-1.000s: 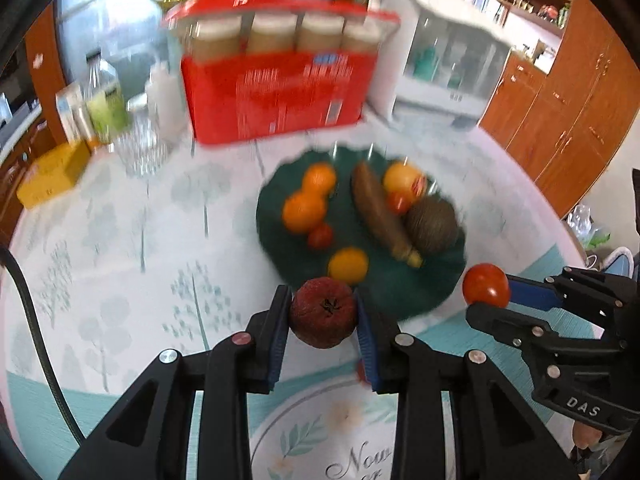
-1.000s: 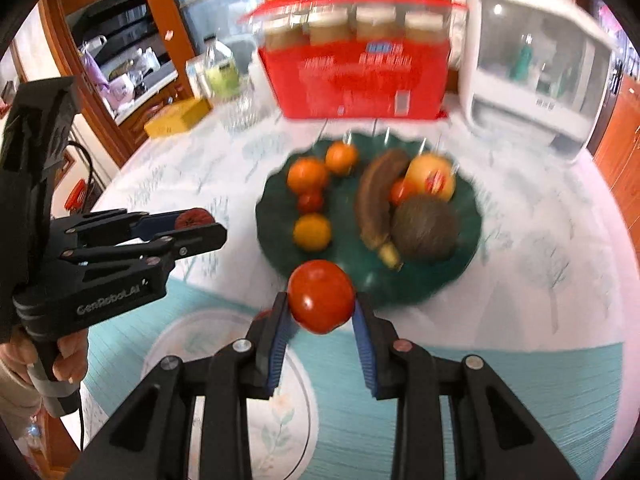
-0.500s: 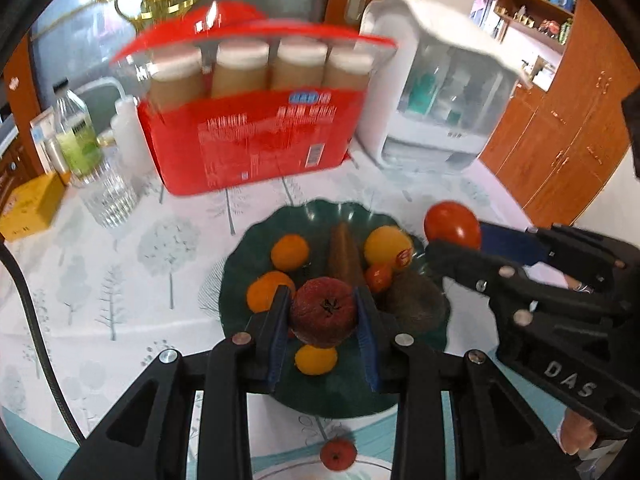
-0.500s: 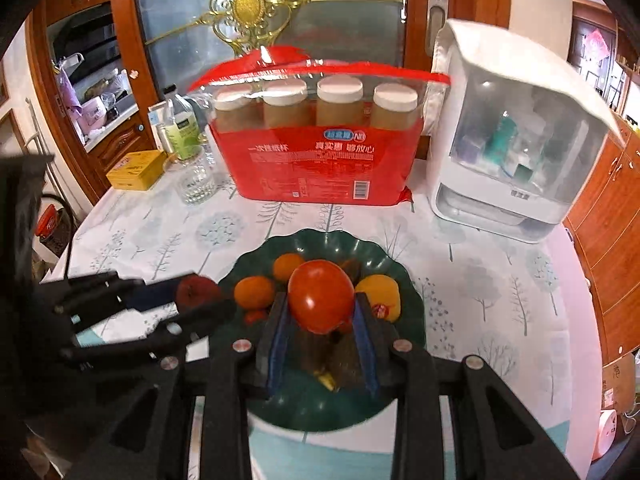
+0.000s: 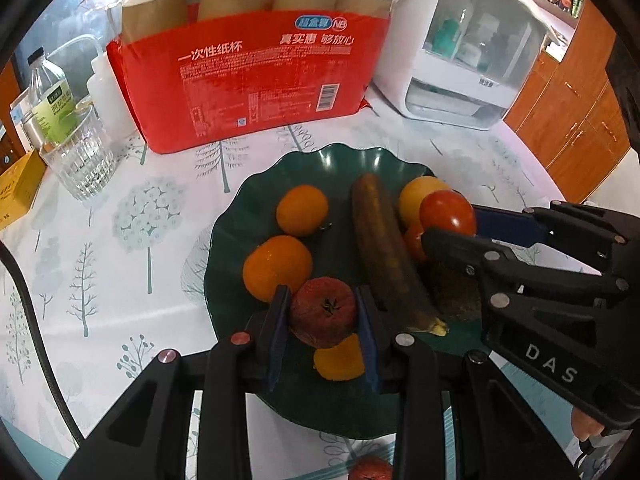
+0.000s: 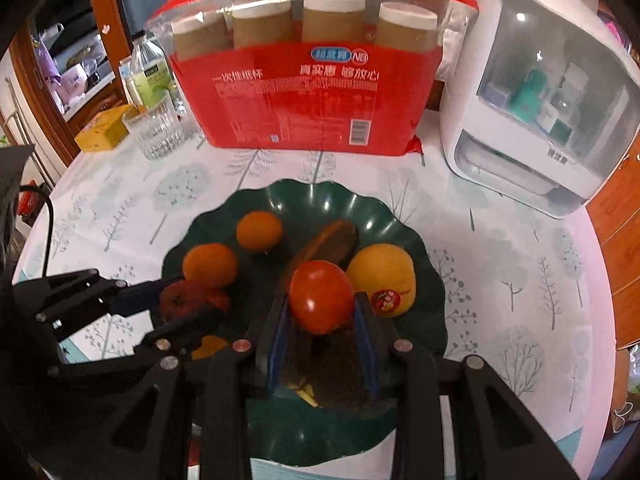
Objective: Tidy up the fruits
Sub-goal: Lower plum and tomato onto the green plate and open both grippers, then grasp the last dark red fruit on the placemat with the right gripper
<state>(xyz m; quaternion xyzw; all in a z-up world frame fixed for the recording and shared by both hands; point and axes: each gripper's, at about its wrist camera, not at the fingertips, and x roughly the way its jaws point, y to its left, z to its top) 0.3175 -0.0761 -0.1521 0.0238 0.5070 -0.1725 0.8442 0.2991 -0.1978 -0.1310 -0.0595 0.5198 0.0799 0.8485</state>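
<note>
The red pack (image 5: 256, 76) on the surface reads "一次性纸杯". The left hand-held gripper (image 5: 323, 316) pinches a dark red apple (image 5: 323, 312) and the right hand-held gripper (image 6: 322, 304), marked "DAS", pinches a tomato (image 6: 322, 296). Both have come from the near edge to over the green plate (image 5: 248, 208).

Left gripper (image 5: 323, 316), lower centre of frame, clamps a dark red fruit (image 5: 323, 312) over the green plate (image 5: 256, 200). Right gripper (image 5: 452, 224), from the right edge, grips a tomato (image 5: 447, 213) above the plate's right side.
</note>
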